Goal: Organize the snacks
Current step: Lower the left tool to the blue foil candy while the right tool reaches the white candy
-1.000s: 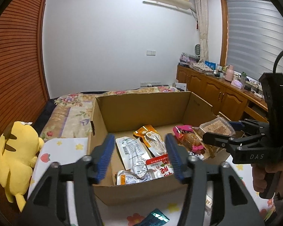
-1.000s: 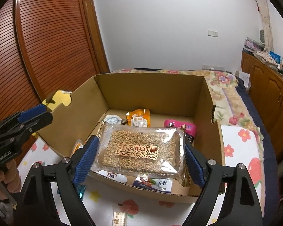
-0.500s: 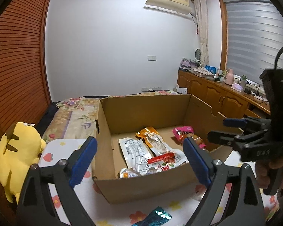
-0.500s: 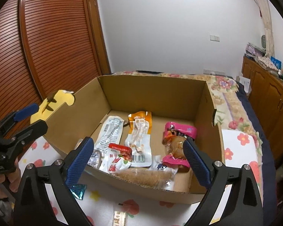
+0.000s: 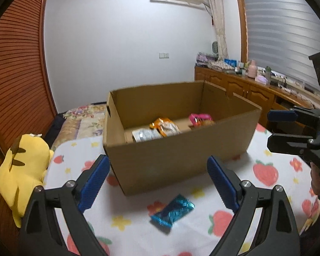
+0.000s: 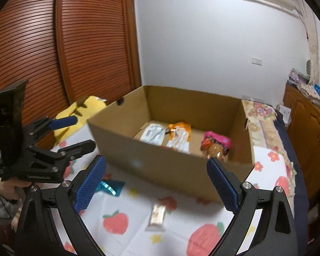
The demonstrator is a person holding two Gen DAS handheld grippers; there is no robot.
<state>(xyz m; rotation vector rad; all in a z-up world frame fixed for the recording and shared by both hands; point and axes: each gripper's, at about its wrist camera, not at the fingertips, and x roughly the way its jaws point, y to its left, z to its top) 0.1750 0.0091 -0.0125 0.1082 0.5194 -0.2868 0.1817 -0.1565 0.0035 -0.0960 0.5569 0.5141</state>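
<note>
An open cardboard box [image 5: 181, 149] [image 6: 160, 162] stands on a strawberry-print cloth [image 5: 264, 170]. Inside lie a white packet [image 5: 145, 134] [image 6: 152, 133], an orange packet [image 5: 164, 125] [image 6: 179, 132] and a pink packet [image 5: 199, 118] [image 6: 216, 143]. In front of the box, on the cloth, a teal foil packet [image 5: 172, 212] [image 6: 109, 186] and a small tan bar [image 6: 156, 215] lie loose. My left gripper [image 5: 156, 166] [image 6: 74, 134] is open and empty, short of the box's front wall. My right gripper [image 6: 155, 166] [image 5: 281, 128] is also open and empty, beside the box's right front corner.
A yellow plush toy [image 5: 25, 166] [image 6: 81, 111] lies left of the box. Beyond the box is a floral bedspread [image 6: 260, 115]. Slatted wooden doors [image 6: 85, 42] fill the left wall. A wooden sideboard [image 5: 245, 85] with clutter runs along the right wall.
The right gripper let go of the sesame candy pack, which dropped into the box. The left gripper's jaws spread wide. Both grippers drew back, and the box now sits farther away.
</note>
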